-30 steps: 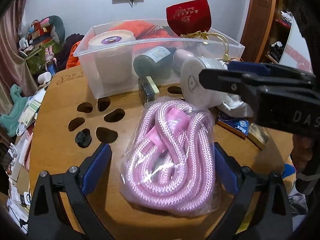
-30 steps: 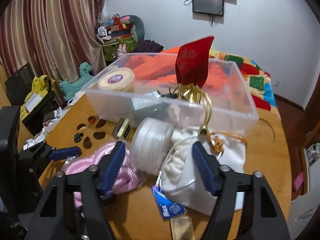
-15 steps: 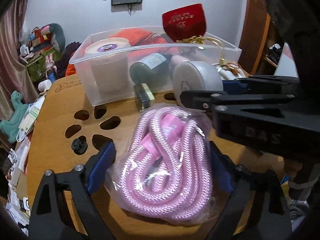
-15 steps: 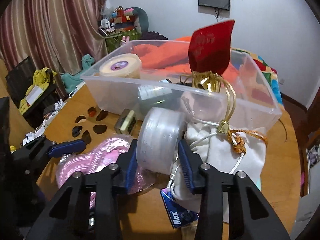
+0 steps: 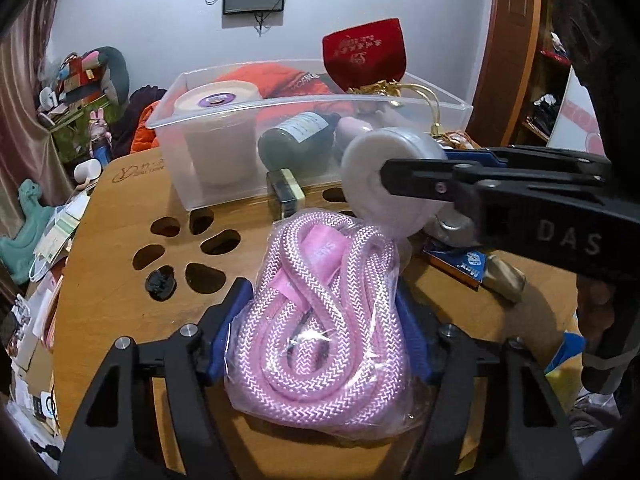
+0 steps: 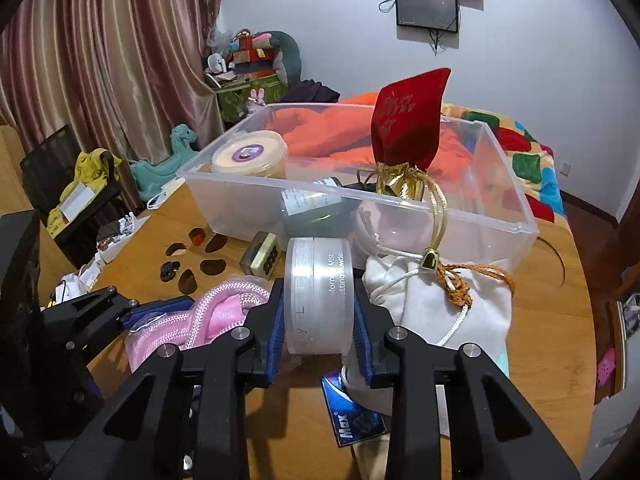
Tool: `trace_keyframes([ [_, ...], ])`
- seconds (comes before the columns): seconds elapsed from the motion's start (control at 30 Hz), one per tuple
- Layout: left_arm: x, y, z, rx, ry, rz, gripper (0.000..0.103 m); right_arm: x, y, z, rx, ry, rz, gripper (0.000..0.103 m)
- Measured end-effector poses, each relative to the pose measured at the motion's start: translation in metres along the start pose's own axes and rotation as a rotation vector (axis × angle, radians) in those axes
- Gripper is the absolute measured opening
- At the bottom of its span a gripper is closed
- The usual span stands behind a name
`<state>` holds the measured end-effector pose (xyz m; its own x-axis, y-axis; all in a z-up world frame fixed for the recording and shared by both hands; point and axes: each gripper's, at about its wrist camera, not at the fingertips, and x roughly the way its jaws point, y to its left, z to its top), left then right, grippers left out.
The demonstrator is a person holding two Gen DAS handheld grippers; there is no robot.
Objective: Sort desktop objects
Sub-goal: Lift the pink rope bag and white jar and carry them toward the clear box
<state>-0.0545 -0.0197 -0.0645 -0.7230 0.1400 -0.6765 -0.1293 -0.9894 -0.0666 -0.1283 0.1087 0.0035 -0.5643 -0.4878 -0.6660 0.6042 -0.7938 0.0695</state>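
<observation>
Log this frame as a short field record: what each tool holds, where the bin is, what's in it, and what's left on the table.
left tool: shut on bagged pink rope
right tool: shut on round powder jar, held on edge
bin: clear plastic bin at the table's far side
bin contents: cream tub, dark bottle, red pouch
on table: white drawstring bag, small green box

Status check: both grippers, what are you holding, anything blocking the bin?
Left gripper shut on pink rope bag. Right gripper shut on powder jar. Clear bin ahead, unobstructed.
</observation>
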Motion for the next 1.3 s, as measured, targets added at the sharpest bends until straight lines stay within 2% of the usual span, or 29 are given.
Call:
trace_keyframes([
  [0.2,-0.015,0.0,0.001,-0.034,-0.035,0.036,0.066,-0.01,-0.003,-0.002,0.011,-0.016,0.014,0.027],
  [0.6,-0.034,-0.004,0.007,-0.054,-0.079,0.059,0.065,-0.035,-0.015,-0.012,0.098,-0.061,0.047,0.027],
  [1.13,-0.066,-0.004,0.031,-0.082,-0.172,0.084,0.065,-0.072,-0.02,-0.01,0.081,-0.132,0.05,0.027],
  [1.3,-0.067,-0.007,0.042,-0.053,-0.198,0.09,0.065,-0.079,-0.025,-0.005,0.071,-0.147,0.03,0.027],
])
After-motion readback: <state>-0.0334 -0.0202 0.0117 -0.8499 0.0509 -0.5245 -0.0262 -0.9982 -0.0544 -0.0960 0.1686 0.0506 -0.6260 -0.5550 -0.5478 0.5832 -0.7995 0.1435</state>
